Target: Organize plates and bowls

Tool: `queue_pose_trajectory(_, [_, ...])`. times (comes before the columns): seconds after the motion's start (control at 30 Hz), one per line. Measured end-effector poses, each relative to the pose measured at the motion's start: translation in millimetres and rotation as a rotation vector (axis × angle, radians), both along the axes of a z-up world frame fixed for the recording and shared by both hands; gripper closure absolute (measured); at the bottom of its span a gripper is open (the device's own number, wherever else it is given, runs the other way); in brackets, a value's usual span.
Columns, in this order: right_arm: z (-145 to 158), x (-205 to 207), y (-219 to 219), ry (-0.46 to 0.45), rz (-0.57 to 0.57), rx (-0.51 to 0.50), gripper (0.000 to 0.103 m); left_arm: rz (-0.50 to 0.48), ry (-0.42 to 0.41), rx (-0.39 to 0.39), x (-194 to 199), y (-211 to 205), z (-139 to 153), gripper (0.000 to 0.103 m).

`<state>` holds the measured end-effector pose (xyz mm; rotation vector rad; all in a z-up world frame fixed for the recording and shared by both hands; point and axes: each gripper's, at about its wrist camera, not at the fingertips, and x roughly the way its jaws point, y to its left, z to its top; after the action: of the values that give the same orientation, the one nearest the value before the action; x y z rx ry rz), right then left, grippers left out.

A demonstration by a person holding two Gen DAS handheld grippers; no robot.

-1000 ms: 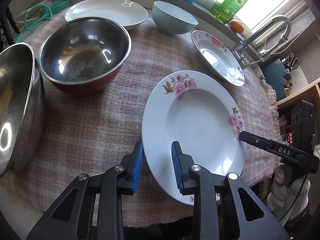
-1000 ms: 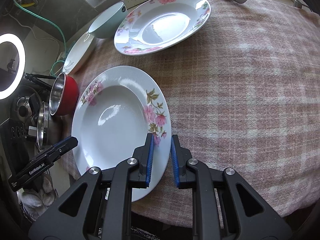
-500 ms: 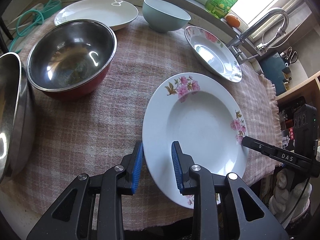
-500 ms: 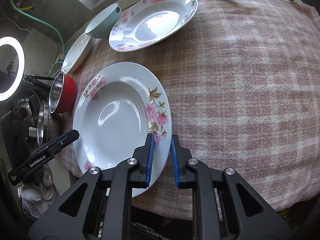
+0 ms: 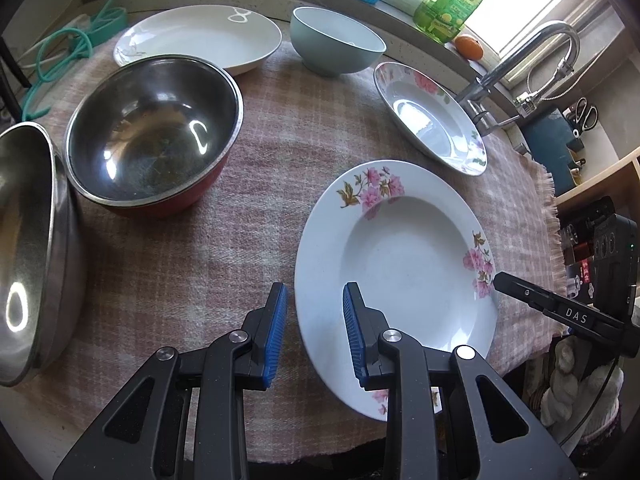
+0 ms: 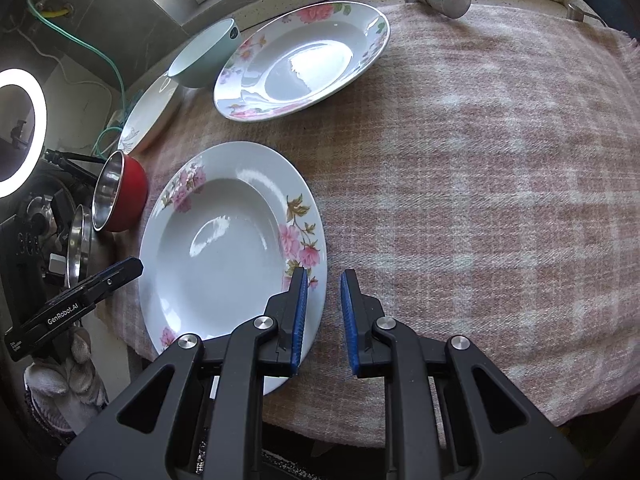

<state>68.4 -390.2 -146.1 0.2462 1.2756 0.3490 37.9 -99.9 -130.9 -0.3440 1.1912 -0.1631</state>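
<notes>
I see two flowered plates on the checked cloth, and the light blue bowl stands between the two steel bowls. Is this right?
Not quite. The light blue bowl stands at the far edge of the checked cloth, between the plain white plate and the far flowered plate, not between the steel bowls. The left wrist view shows it. Two flowered plates is right.

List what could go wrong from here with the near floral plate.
1. Both grippers, left and right, pinch only the plate rim at opposite edges; uneven lifting could slip it.
2. The plate overhangs the cloth edge, so a slip may drop it.
</notes>
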Motion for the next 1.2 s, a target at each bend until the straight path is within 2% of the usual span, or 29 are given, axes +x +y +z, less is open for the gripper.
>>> queue_pose_trajectory(0.27, [15.6,29.3,-20.9,-0.045,-0.051,0.020,0.086,0.024,-0.040,-0.039,18.3,3.5,13.0,0.076])
queue_pose_trajectory(0.5, [27.5,70.5,-43.6,-0.082,-0.081,0.022,0.085,0.041,-0.066,-0.080,50.1,-5.4,18.0,0.075])
queue_pose_trajectory(0.57, [28.4,81.9,-49.5,-0.087,-0.089,0.017,0.072,0.045,-0.072,-0.093,59.8,-7.8,19.2,0.075])
queue_pose_trajectory(0.6, [28.5,86.7,-52.6,-0.089,-0.098,0.014,0.056,0.046,-0.076,-0.097,65.4,-10.4,20.6,0.075])
queue_pose_trajectory(0.63, [29.2,91.8,-55.9,-0.096,-0.111,0.016,0.050,0.045,-0.082,-0.100,69.8,-11.0,21.4,0.074])
queue_pose_trajectory(0.7, [28.5,102.5,-61.3,-0.101,-0.121,0.025,0.050,0.045,-0.091,-0.098,79.1,-14.5,22.7,0.071])
queue_pose_trajectory(1.0, [20.6,151.7,-57.8,-0.095,-0.079,0.035,0.050,0.045,-0.072,-0.110,128.1,-28.4,14.6,0.070])
queue_pose_trajectory(1.07, [17.8,160.4,-55.9,-0.089,-0.068,0.034,0.052,0.048,-0.064,-0.110,136.1,-29.8,11.3,0.070])
queue_pose_trajectory(1.13, [13.8,168.9,-53.3,-0.078,-0.055,0.037,0.061,0.050,-0.053,-0.109,144.0,-31.9,7.7,0.070])
queue_pose_trajectory(1.2, [9.7,176.4,-51.3,-0.069,-0.044,0.038,0.063,0.050,-0.047,-0.107,149.6,-34.0,4.9,0.070])
